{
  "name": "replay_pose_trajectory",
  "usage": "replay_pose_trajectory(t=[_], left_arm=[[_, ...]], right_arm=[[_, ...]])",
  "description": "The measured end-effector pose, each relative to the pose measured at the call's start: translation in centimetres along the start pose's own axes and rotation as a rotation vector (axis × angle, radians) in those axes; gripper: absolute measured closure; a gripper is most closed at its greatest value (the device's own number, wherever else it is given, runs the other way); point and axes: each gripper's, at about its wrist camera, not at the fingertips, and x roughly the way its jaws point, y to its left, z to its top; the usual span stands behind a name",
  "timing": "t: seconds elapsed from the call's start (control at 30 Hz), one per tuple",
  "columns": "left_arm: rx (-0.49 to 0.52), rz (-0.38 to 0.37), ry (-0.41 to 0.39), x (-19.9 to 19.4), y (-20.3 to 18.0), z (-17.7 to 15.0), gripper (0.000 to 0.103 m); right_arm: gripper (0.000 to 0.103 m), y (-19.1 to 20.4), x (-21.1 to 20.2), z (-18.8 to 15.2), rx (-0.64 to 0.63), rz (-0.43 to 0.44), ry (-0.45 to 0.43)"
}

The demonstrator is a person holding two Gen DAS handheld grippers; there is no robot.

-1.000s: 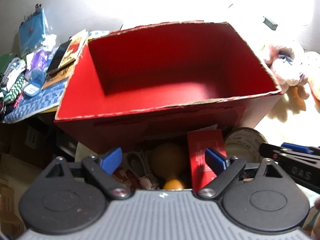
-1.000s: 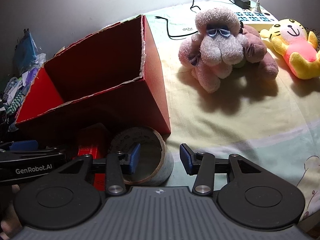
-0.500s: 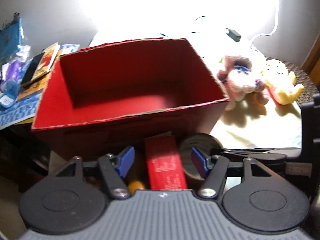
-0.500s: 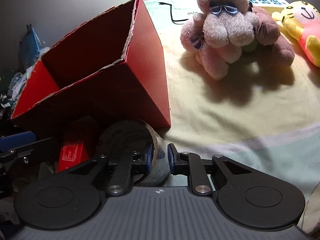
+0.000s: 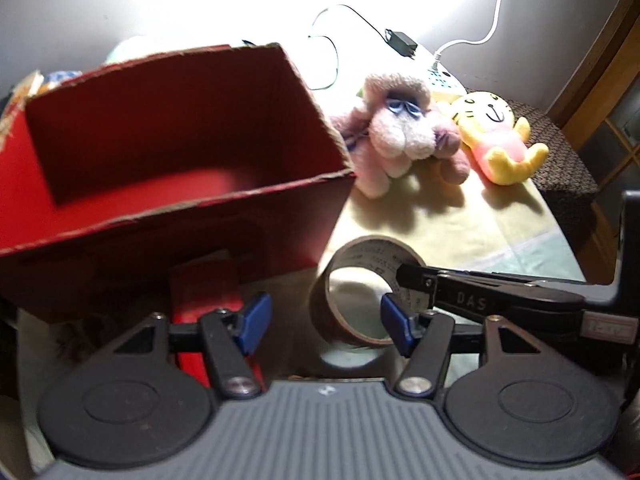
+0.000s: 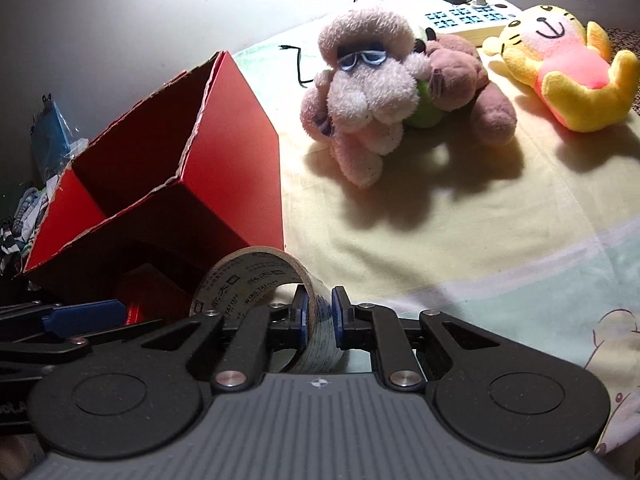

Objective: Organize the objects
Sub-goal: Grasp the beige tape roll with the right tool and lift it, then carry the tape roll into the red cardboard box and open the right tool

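Currently the right claw is clenched on the wall of the tape beside the empty red box, the left claw hangs released, and both plush toys remain unsorted.

An open red box stands with its mouth unobstructed and its interior bare, its torn rim the one edge to clear. Just in front of it, a tape roll and a small red carton crowd the near strip. To the right, a wide stretch of pale cloth lies open up to the pink plush dog and yellow plush, with a power strip and cables behind them.
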Motion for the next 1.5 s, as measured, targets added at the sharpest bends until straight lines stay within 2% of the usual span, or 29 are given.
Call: replay_pose_trajectory(t=[0.17,0.23,0.37,0.5,0.7,0.83,0.97,1.17,1.3,1.5], left_arm=[[0.022,-0.08,0.004,0.6,-1.2,0.3,0.045],[0.039,-0.11,-0.008,0.3,-1.7,0.5,0.053],[0.083,-0.161,-0.05,-0.7,-2.7,1.0,0.055],[0.127,-0.158,-0.126,-2.5,-3.1,1.9,0.056],[0.116,-0.149,-0.238,-6.0,-0.7,4.5,0.056],[0.095,-0.086,-0.297,-7.1,1.2,6.2,0.056],[0.058,-0.016,-0.327,-7.0,4.0,7.7,0.057],[-0.02,0.045,-0.271,-3.6,8.9,9.8,0.057],[-0.056,0.063,-0.208,-0.9,11.3,9.4,0.057],[-0.051,0.122,-0.149,1.3,13.1,8.7,0.056]], right_arm=[[0.09,-0.5,-2.6,0.3,0.008,0.013,-0.079],[0.09,-0.4,-3.7,0.5,-0.003,0.02,-0.117],[0.09,0.3,-5.9,1.2,-0.036,0.033,-0.197],[0.09,1.9,-7.6,2.3,-0.084,0.032,-0.271],[0.09,5.0,-8.3,5.7,-0.107,0.105,-0.327],[0.09,7.5,-6.9,8.3,-0.129,0.157,-0.314],[0.09,9.9,-4.2,10.1,-0.15,0.168,-0.283],[0.09,11.7,1.7,11.7,-0.15,0.113,-0.151],[0.09,12.8,4.4,11.9,-0.194,0.054,-0.121],[0.09,14.7,7.6,12.5,-0.303,-0.047,-0.044]])
